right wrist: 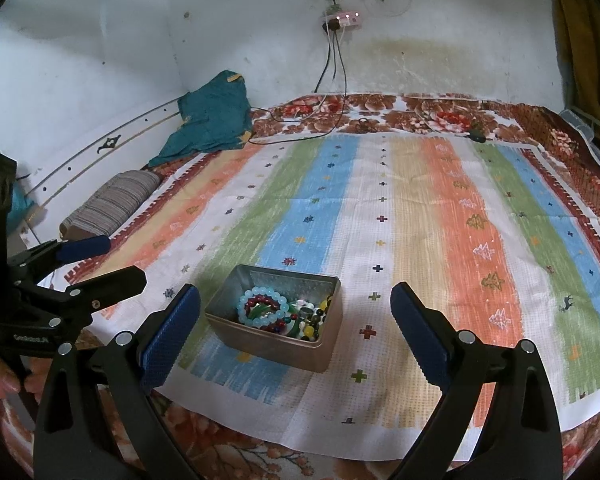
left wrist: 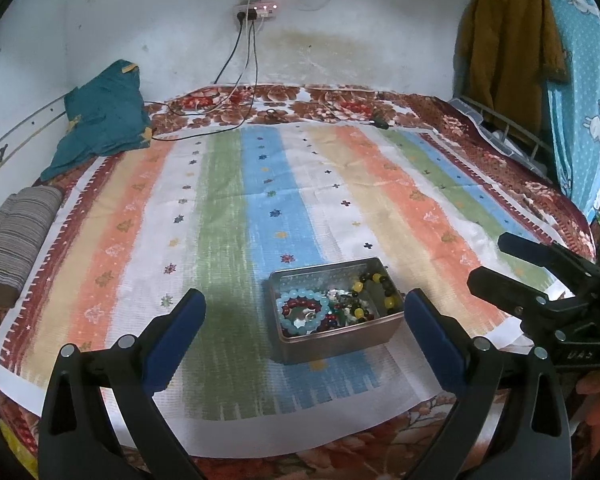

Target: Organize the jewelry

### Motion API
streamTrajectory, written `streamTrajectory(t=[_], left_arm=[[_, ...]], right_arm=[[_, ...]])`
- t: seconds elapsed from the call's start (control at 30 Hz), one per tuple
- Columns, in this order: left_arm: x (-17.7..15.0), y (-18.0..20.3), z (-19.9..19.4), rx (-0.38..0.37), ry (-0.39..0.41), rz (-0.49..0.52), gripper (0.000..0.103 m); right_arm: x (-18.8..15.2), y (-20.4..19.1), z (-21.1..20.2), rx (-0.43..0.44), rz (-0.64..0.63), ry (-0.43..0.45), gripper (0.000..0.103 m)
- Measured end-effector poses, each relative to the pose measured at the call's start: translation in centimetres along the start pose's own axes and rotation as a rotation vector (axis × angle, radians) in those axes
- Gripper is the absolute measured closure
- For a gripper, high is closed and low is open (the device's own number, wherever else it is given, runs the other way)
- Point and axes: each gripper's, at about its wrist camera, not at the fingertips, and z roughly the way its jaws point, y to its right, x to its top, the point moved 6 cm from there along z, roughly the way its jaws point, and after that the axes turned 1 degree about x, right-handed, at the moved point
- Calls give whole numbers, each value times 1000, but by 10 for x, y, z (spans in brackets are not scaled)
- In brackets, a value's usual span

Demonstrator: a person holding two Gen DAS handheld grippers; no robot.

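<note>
Both hand-held grippers hang wide open and empty above the bed. The metal tin of beaded jewelry lies just ahead, between them: right of centre before the left hand-held gripper, left of centre before the right hand-held gripper. Its long axis runs crosswise; neither appears clearly nearer.

Tin: on the cloth, near its front edge, holding the beads.
Cloth: spread over the bed.
Left claw: just before the tin, apart from it.
Right claw: before the tin, fingers to either side.
Pillow: left edge of bed.
Garment: back left corner.
Power strip: on the wall behind.
</note>
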Motion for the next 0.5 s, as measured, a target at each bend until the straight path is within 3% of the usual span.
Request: streamTrajectory(t=[0.5], left_arm=[[-3, 5, -1, -7, -1, 16, 5]], right_arm=[[-1, 3, 1, 6, 13, -1, 7]])
